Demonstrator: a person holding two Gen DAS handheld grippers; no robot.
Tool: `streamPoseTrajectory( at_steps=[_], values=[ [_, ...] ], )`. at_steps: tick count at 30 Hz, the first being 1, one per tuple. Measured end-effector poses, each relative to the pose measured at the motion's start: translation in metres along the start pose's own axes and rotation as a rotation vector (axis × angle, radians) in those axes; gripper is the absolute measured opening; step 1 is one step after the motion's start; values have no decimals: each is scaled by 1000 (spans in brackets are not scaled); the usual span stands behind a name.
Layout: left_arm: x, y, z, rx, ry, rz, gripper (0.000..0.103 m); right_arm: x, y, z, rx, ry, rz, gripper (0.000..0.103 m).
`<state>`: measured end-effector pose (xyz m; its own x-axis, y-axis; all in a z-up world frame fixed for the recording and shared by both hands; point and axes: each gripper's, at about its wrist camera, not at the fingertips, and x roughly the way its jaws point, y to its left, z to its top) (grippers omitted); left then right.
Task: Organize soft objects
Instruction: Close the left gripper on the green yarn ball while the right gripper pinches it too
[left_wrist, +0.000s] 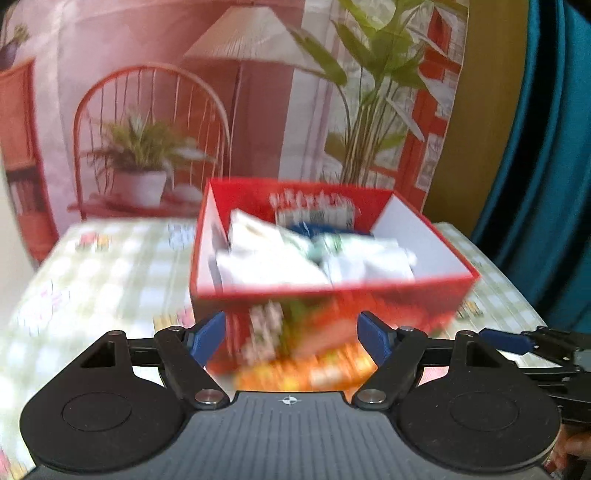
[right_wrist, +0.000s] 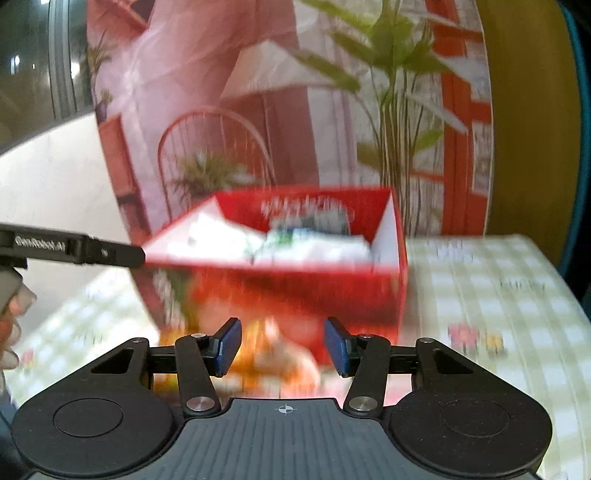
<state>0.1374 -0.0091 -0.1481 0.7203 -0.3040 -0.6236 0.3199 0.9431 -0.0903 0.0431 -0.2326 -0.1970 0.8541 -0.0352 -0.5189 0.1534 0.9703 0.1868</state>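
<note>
Inside the red box (left_wrist: 332, 291) lie white soft items (left_wrist: 280, 258), blurred. It stands on the checked surface (left_wrist: 92, 266). Both the left claw (left_wrist: 291, 336) and the right claw (right_wrist: 282, 345) gape empty before its near wall, apart from it.

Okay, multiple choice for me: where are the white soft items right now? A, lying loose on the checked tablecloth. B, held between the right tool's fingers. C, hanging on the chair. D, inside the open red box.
D: the white soft items sit piled inside the open red box, seen over its rim in both wrist views.
</note>
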Motion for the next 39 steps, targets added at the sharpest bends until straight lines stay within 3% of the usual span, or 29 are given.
streamPoseTrajectory(
  at_steps=[8, 18, 24, 27, 39],
  values=[
    [-9, -22, -63, 14, 104, -58, 78, -19, 0, -49, 25, 87, -8, 46],
    [-4, -26, -72, 8, 79, -155, 78, -7, 16, -65, -70, 121, 18, 48],
    [20, -33, -83, -7, 141, -186, 75, 5, 16, -70, -57, 115, 84, 57],
    [27, -33, -86, -27, 164, -217, 66, 10, 18, -71, -59, 118, 121, 56],
    [49, -41, -82, -20, 228, -282, 61, 20, 23, -77, -106, 171, 166, 57]
  ],
)
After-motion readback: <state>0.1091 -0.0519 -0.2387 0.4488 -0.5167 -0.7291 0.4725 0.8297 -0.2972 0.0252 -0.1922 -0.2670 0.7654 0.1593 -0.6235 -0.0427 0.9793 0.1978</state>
